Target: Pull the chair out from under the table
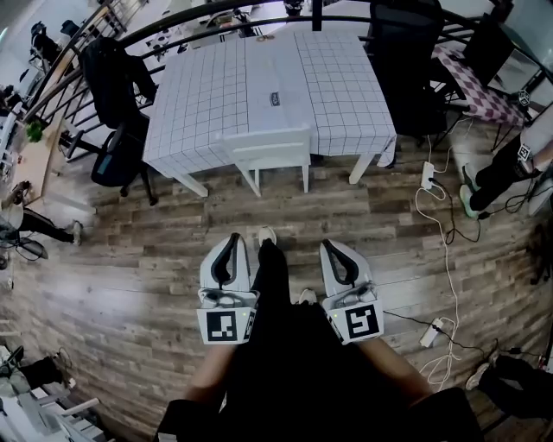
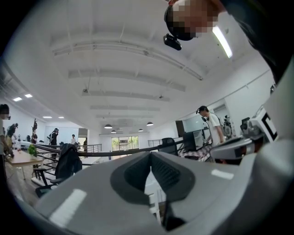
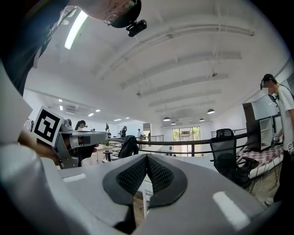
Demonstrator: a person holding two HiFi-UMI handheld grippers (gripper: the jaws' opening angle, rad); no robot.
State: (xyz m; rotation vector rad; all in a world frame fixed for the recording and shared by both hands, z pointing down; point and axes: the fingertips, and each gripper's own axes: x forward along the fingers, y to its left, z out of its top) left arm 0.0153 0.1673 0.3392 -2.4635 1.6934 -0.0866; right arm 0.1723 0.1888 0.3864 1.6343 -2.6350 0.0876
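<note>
A white chair [image 1: 270, 148] is tucked under the near edge of a table [image 1: 207, 95] covered with a white checked cloth. Its back and two front-facing legs show. My left gripper [image 1: 233, 240] and right gripper [image 1: 333, 248] are held side by side well short of the chair, above the wooden floor, pointing towards it. Both are shut with nothing between the jaws. In the left gripper view the left gripper [image 2: 150, 154] shows its pads meeting, with a sliver of the white chair [image 2: 154, 195] below. In the right gripper view the right gripper [image 3: 146, 156] is likewise shut and empty.
Black office chairs stand left [image 1: 112, 95] and right [image 1: 406, 69] of the table. A black railing [image 1: 173, 22] curves behind it. A white power strip and cable [image 1: 429, 194] trail over the floor on the right. A person's legs [image 1: 501, 173] are at the far right.
</note>
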